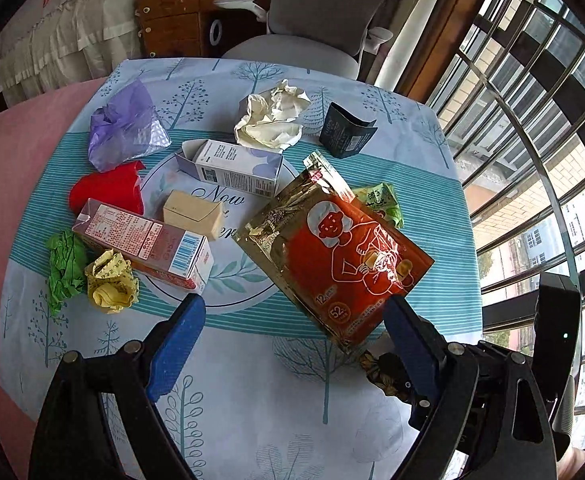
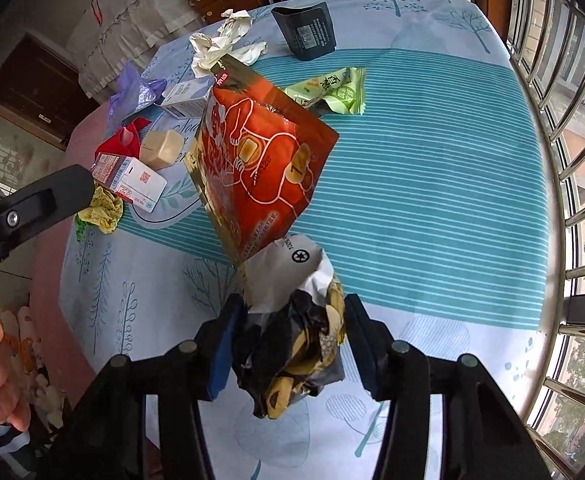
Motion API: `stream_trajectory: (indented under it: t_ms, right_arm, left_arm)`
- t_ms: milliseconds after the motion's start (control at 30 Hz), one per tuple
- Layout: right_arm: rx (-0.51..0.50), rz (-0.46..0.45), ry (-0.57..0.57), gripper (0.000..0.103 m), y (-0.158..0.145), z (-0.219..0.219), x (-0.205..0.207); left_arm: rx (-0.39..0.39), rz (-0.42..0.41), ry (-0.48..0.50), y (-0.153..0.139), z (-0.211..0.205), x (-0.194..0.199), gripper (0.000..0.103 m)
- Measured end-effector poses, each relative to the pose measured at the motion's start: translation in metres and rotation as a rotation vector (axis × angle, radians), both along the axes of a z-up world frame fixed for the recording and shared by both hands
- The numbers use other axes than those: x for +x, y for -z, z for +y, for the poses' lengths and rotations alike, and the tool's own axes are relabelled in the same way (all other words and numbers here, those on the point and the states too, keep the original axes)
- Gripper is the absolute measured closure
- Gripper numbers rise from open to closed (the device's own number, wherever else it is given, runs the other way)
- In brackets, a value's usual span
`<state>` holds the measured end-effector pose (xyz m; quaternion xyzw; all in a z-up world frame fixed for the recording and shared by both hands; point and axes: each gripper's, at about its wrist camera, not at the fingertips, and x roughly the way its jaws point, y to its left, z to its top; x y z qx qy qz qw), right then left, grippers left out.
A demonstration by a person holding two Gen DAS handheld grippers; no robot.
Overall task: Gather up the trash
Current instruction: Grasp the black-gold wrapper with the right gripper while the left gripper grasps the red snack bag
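A red and gold foil pouch (image 1: 332,248) is held tilted above the table; it also shows in the right wrist view (image 2: 256,160). My right gripper (image 2: 288,340) is shut on the pouch's lower corner together with a crumpled black, yellow and white wrapper (image 2: 292,352). My left gripper (image 1: 292,320) is open and empty, just below the pouch's lower edge. Trash lies on the patterned tablecloth (image 1: 252,380): a red carton (image 1: 144,244), a white and purple box (image 1: 232,166), a tan block (image 1: 190,214), crumpled white paper (image 1: 272,114), a purple bag (image 1: 126,128), a green snack wrapper (image 2: 332,90) and a dark pouch (image 1: 346,132).
Red plastic (image 1: 108,192), green paper (image 1: 66,268) and a yellow wad (image 1: 110,282) lie at the table's left. A grey office chair (image 1: 312,20) and a wooden dresser (image 1: 180,16) stand behind the table. A barred window (image 1: 532,140) is on the right.
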<state>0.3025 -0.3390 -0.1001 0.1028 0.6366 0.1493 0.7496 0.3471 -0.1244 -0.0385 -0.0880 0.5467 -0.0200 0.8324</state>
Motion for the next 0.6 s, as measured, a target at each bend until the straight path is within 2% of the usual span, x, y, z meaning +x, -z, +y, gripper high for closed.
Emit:
stream_trajectory:
  t_ms: [133, 300, 467, 600]
  right_arm:
    - [0.016, -0.009, 0.046, 0.053, -0.008, -0.03, 0.012]
    - [-0.013, -0.043, 0.119, 0.053, -0.012, -0.066, 0.029]
    - [-0.014, -0.055, 0.157, 0.053, -0.006, -0.078, 0.048]
    - [-0.008, -0.059, 0.167, 0.053, -0.002, -0.079, 0.055]
  left_arm:
    - [-0.023, 0.052, -0.035, 0.01, -0.011, 0.027, 0.014]
    - [-0.045, 0.142, -0.105, 0.028, -0.02, 0.057, 0.014]
    - [-0.069, 0.229, -0.143, 0.044, -0.037, 0.082, 0.014]
    - [-0.049, 0.262, -0.131, 0.05, -0.055, 0.095, 0.014]
